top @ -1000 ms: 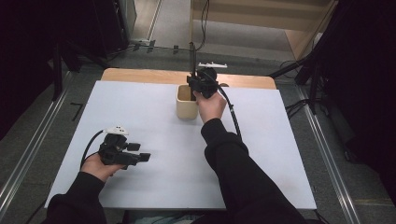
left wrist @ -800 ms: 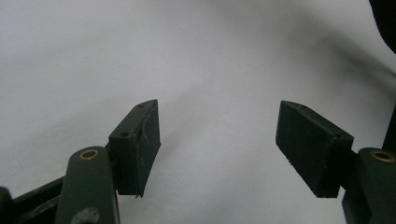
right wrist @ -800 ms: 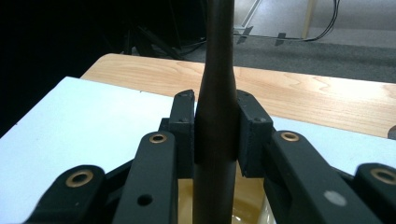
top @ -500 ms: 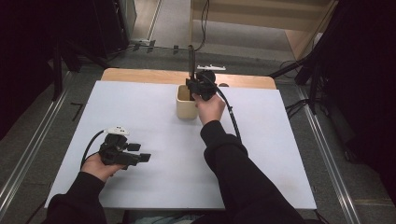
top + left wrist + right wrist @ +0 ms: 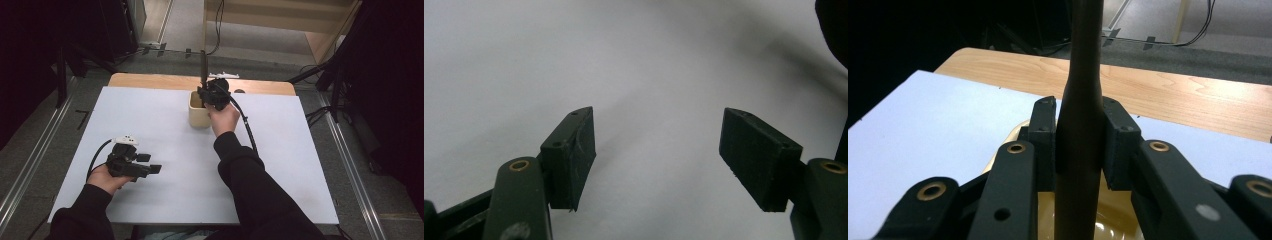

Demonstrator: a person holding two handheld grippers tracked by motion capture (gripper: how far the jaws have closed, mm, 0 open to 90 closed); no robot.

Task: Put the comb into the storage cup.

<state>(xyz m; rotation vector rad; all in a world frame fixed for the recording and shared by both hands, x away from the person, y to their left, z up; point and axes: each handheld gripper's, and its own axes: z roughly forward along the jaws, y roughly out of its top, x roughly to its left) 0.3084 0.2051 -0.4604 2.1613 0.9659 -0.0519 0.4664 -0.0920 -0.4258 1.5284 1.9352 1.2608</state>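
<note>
The right tongs (image 5: 1079, 145) gripped a dark rod (image 5: 1080, 100) upright over the cup (image 5: 199, 111) near the desk's (image 5: 300, 150) far edge. The left tongs (image 5: 656, 155) gaped wide, empty, by the near left corner.

Both grippers matte black: left gripper (image 5: 150, 169), right gripper (image 5: 207, 95). Brass-ringed pivot holes, flat rectangular pads, white top plates, black trailing cables. Person's sleeves black.

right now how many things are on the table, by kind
cream cup: 1
dark upright stick, clamped in the right claw over the cup: 1
white sheet covering the table: 1
claws: 2, left claw open
total: 5
</note>
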